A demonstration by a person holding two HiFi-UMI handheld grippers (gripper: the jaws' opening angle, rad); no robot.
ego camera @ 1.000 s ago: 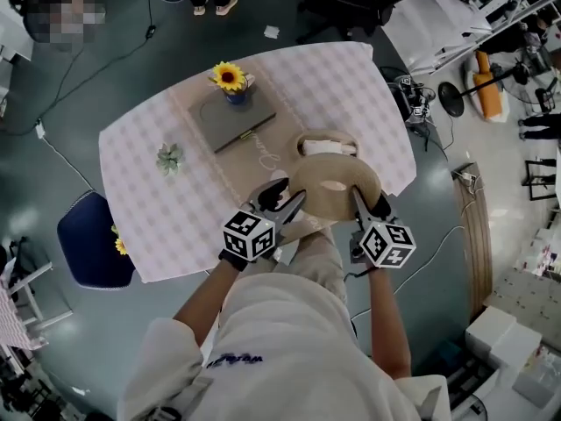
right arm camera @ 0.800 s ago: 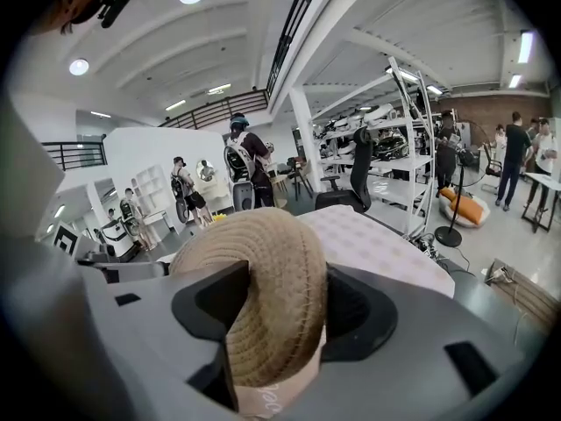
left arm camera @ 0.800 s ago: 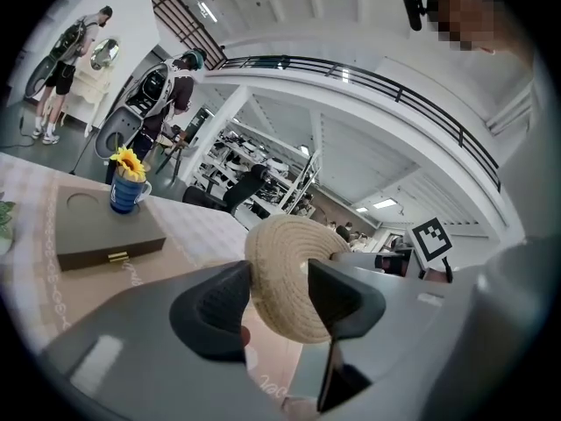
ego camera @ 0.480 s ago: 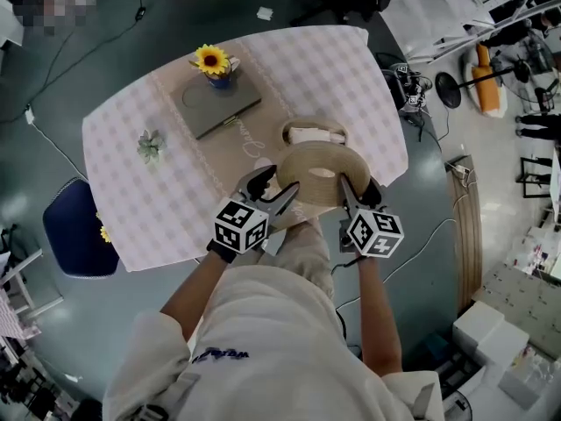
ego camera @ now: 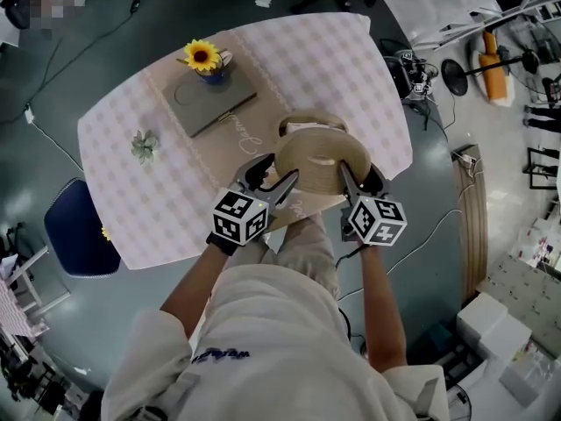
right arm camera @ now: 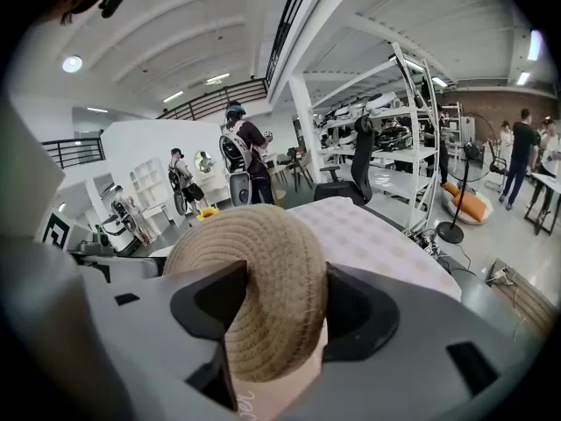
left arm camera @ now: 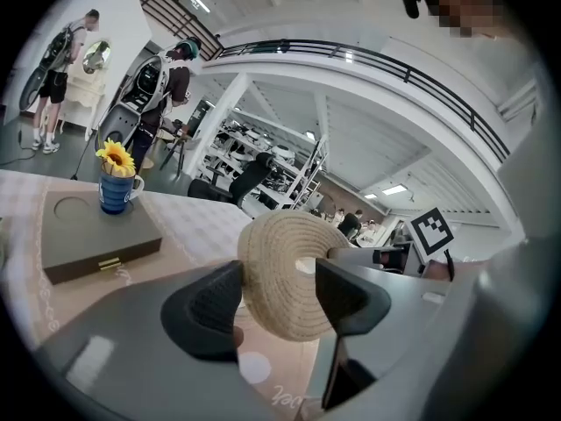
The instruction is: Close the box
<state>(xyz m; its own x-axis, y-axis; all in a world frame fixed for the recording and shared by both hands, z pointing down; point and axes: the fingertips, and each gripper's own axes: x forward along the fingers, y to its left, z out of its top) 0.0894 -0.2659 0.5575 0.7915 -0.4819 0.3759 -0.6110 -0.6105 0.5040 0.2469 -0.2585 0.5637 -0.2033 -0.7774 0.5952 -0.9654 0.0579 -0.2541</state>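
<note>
A round woven straw lid (ego camera: 321, 161) hangs above the table's near edge, held on edge between both grippers. My left gripper (ego camera: 273, 179) is shut on its left rim, which fills the gap between the pads in the left gripper view (left arm camera: 279, 301). On the lid's right rim my right gripper (ego camera: 359, 181) is shut too, and the braided rim sits between its pads (right arm camera: 280, 301). Just beyond the lid, the matching round woven box (ego camera: 307, 124) stands open on the table, mostly hidden by the lid.
The checked tablecloth (ego camera: 131, 200) carries a beige runner, a flat grey case (ego camera: 209, 102) with a sunflower mug (ego camera: 203, 60) on it, and a small green ornament (ego camera: 143, 145). A blue chair (ego camera: 77, 228) stands at the table's left. People and shelving are far behind.
Both grippers have carried the lid a little farther from the person, so it now covers more of the box. Their hold on the rim looks the same.
</note>
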